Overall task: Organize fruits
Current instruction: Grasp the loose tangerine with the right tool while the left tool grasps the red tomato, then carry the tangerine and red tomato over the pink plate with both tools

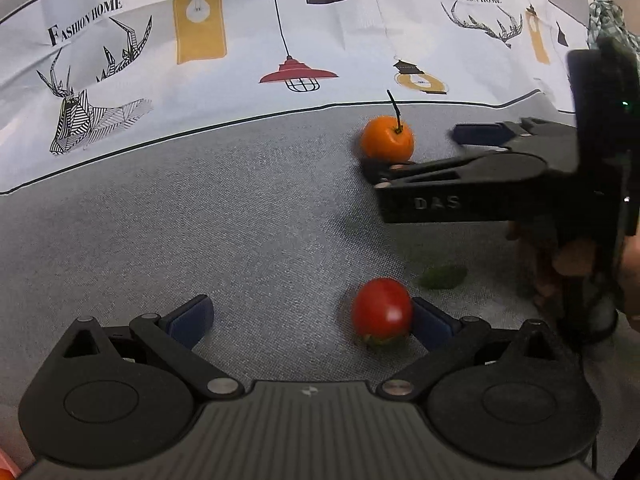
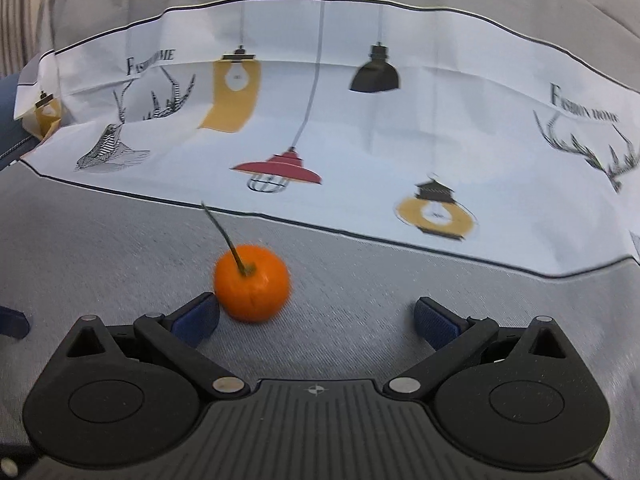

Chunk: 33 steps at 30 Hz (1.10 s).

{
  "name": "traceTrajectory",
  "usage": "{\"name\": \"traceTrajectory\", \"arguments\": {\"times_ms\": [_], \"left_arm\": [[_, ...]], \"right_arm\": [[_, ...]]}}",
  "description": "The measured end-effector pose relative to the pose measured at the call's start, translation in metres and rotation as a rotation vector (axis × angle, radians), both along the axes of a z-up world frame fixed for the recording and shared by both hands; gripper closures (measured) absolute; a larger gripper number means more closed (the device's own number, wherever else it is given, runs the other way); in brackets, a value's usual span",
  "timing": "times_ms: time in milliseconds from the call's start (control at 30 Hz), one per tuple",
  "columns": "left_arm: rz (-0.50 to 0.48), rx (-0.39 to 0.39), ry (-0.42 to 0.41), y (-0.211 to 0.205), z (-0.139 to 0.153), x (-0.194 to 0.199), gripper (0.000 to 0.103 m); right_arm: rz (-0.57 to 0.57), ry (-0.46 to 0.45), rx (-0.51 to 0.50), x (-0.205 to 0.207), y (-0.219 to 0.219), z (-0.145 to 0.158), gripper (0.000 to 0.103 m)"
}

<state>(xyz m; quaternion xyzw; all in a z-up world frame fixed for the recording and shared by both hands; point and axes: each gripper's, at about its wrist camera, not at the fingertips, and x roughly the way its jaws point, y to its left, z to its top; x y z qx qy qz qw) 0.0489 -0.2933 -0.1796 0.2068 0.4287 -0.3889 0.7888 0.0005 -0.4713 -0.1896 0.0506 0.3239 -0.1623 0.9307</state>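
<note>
1. The left gripper (image 1: 312,318) is spread wide and grips nothing; a red tomato (image 1: 382,312) lies on the grey cloth (image 1: 240,208), against its right finger.
2. The right gripper (image 2: 316,316), also wide and empty, has an orange fruit (image 2: 252,288) at 11 o'clock, touching its left finger.
3. A green blur (image 1: 442,276) near the tomato is unclear.

left matte black plastic tongs (image 1: 310,316) | 2 blue ribbed pads, silver pivot screws, round hubs, ridged grey housing with small compass mark || right matte black plastic tongs (image 2: 316,316) | same build, "DAS" embossed on side, green LED
</note>
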Motion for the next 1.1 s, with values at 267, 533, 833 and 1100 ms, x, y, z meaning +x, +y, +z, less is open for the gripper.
{"name": "traceTrajectory", "arguments": {"times_ms": [267, 533, 833, 1100], "left_arm": [[-0.002, -0.062, 0.063, 0.002, 0.021, -0.003, 0.073], [0.049, -0.032, 0.047, 0.046, 0.060, -0.029, 0.073], [0.199, 0.026, 0.058, 0.143, 0.131, -0.067, 0.073], [0.294, 0.059, 0.063, 0.243, 0.181, -0.101, 0.073]], "right_arm": [[0.056, -0.021, -0.012, -0.009, 0.015, 0.010, 0.065], [-0.131, -0.017, 0.075, -0.077, 0.035, 0.041, 0.065], [-0.152, -0.101, 0.128, -0.152, 0.103, 0.117, 0.065], [-0.034, -0.080, 0.284, -0.188, 0.206, 0.167, 0.065]]}}
